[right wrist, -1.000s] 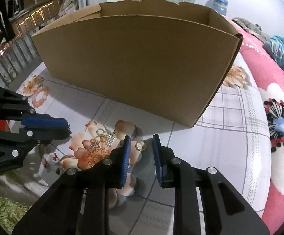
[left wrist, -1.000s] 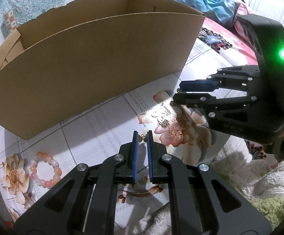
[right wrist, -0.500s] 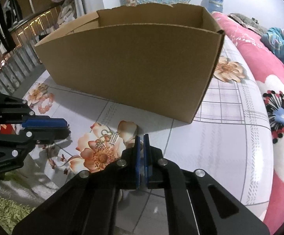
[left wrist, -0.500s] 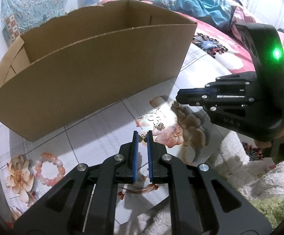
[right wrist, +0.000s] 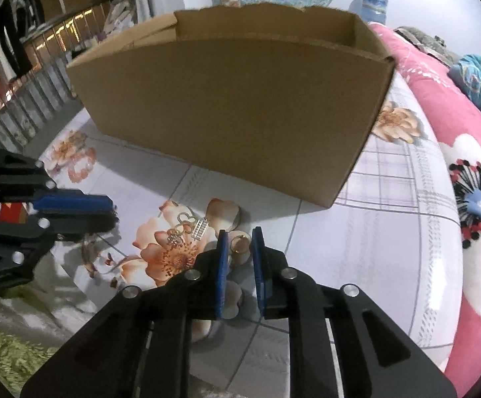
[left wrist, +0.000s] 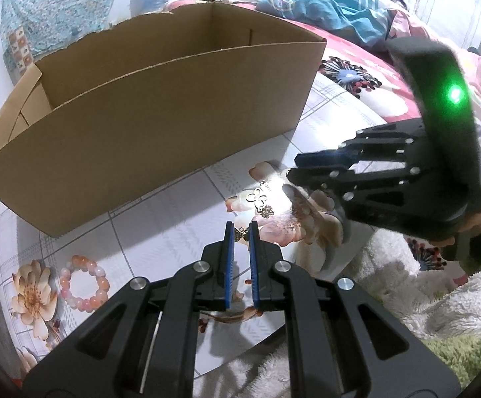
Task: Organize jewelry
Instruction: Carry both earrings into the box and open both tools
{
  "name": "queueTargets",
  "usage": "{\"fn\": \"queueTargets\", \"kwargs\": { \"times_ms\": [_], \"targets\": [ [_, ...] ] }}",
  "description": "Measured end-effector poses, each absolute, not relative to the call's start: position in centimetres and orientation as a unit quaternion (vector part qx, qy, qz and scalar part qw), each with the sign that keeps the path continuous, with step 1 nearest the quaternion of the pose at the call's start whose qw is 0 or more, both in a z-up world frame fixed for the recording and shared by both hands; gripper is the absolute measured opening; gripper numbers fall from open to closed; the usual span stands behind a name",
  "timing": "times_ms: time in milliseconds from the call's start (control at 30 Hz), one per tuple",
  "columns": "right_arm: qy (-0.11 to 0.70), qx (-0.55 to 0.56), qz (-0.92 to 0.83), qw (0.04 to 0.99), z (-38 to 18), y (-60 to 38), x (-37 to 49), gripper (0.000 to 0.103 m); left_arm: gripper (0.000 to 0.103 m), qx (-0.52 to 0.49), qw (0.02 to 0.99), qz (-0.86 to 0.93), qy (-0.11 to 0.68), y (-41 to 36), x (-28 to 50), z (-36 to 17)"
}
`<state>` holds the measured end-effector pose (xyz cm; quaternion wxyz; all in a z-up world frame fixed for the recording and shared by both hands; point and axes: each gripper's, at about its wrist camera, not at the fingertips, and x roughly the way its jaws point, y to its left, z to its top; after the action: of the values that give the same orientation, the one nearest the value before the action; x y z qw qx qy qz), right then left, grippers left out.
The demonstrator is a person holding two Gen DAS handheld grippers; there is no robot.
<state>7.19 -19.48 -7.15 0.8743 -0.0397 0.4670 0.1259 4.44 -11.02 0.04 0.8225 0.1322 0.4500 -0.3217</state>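
Left wrist view has the left gripper [left wrist: 241,232] pinching a butterfly charm [left wrist: 241,233], the right gripper [right wrist: 240,244] opening around a gold ring [right wrist: 239,244], while loose charms [right wrist: 187,229], bead bracelet [left wrist: 84,283] and cardboard box [left wrist: 160,122] suggest most sorting remains.

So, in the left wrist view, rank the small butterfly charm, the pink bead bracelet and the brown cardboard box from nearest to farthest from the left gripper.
1. Small butterfly charm: at the tips of the left gripper, between its blue pads.
2. Pink bead bracelet: lower left, on the floral sheet.
3. Brown cardboard box: behind both, across the upper frame.
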Motion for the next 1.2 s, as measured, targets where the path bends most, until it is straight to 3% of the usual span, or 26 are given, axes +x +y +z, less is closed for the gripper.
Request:
{"fn": "queueTargets", "kwargs": {
  "times_ms": [100,567,967,1200],
  "targets": [
    [0.468,-0.049,0.125,0.874,-7.1,-19.2,7.2,0.011,0.008,0.131,0.822,-0.321,0.451,-10.8,4.5,0.0],
    [0.457,-0.026,0.119,0.881,-6.4,-20.0,6.6,0.011,0.008,0.132,0.827,-0.320,0.442,-10.6,4.2,0.6],
    [0.324,-0.003,0.168,0.931,4.9,-20.3,7.5,0.011,0.008,0.086,0.865,-0.347,0.353,-8.7,7.4,9.8],
    [0.382,0.021,0.177,0.907,3.6,-20.7,15.3,0.011,0.008,0.061,0.855,-0.331,0.394,-10.4,15.1,9.1]
  ]
}}
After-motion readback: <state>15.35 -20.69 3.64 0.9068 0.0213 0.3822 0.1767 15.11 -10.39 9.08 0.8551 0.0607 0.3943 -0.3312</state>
